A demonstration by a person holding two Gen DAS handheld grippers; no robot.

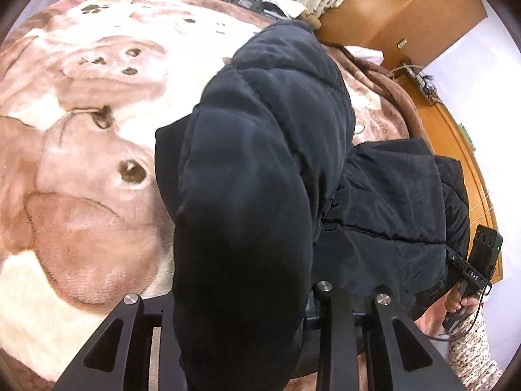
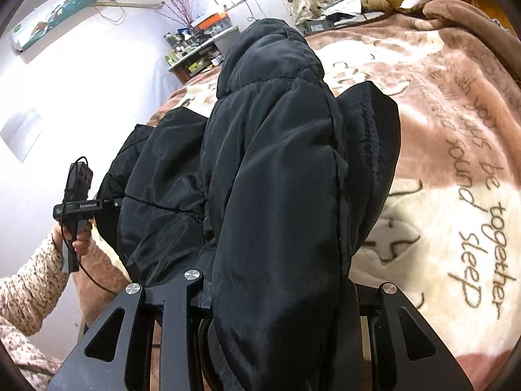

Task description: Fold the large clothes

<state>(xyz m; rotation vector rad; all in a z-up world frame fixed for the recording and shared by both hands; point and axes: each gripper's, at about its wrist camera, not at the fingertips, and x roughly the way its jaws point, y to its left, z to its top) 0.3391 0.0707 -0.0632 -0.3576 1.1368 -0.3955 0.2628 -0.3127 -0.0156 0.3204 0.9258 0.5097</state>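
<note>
A black padded jacket [image 1: 260, 150] fills the middle of both wrist views, hanging up off a bed covered by a plush brown and cream blanket [image 1: 81, 163].

In the left wrist view, a thick fold of the jacket drops down the centre of the frame and passes into the left gripper [image 1: 247, 332] at the bottom edge. The fabric bunches between the black fingers, which are clenched on it, though the fingertips themselves are buried under the cloth. The rest of the jacket spreads to the right of the frame. At the lower right of that view the right gripper [image 1: 478, 267] shows side-on, held by a hand [image 1: 456, 303] in a speckled sleeve. A wooden wardrobe [image 1: 407, 9] stands in the upper right.

In the right wrist view, a similar fold of the jacket [image 2: 276, 179] runs from the upper centre down into the right gripper [image 2: 280, 335] at the bottom, whose fingers are closed on the padded fabric, their tips also hidden. At the left of the frame the left gripper [image 2: 78, 202] is held by a hand [image 2: 76, 238] in the same speckled sleeve. The blanket [image 2: 439, 130] at the right carries handwritten-style lettering. A cluttered shelf [image 2: 202, 45] sits against the wall at the upper centre, and an air conditioner [image 2: 55, 13] hangs in the upper left.
</note>
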